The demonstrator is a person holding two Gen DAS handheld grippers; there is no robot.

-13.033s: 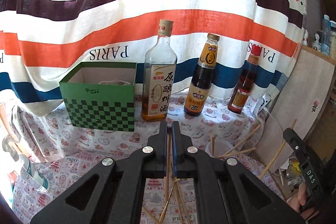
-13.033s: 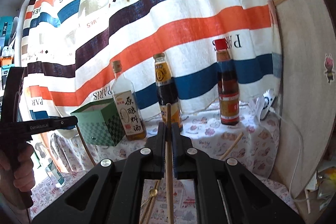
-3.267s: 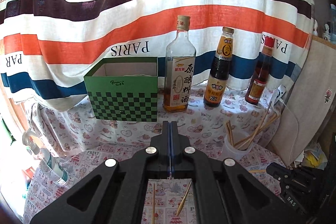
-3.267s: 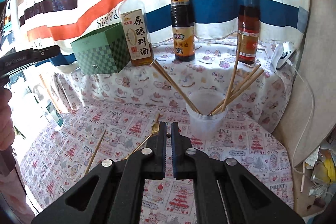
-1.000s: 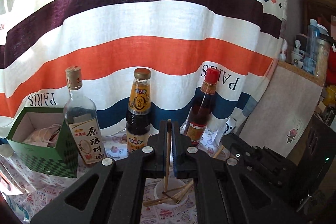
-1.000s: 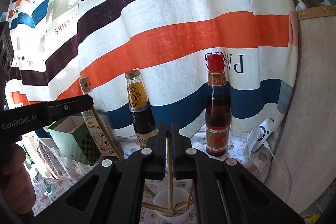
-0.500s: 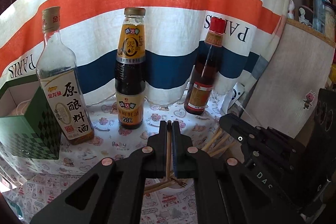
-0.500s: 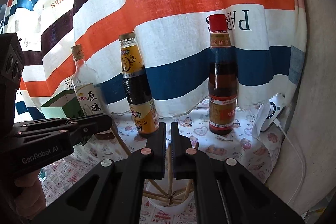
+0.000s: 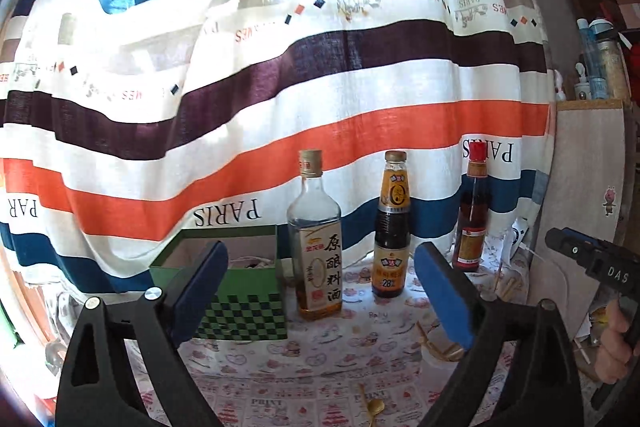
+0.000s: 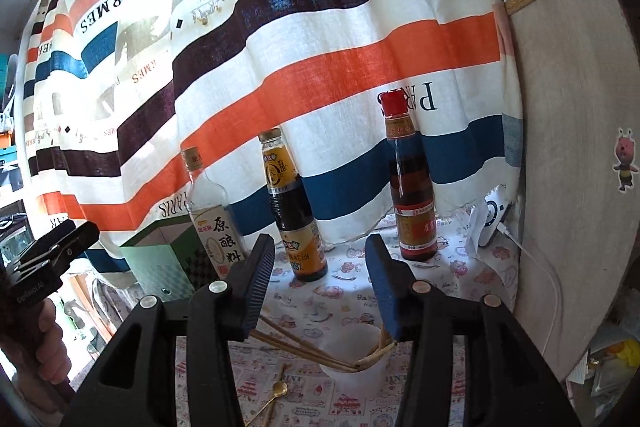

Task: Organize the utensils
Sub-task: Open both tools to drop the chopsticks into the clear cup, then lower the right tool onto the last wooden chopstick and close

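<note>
Both our grippers, left gripper (image 9: 320, 285) and right gripper (image 10: 320, 275), have just been opening, nothing between their jaws. The chopsticks (image 10: 308, 347) lean in the plastic cup (image 10: 354, 367); a gold spoon (image 10: 276, 393) lies beside the cup's left rim, on open cloth.

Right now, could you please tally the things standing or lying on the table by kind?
Bottles: 3 (clear wine bottle, dark sauce bottle, red-capped bottle)
Green checked box: 1
Plastic cup of chopsticks: 1
Gold spoon: 1
Total: 6
</note>
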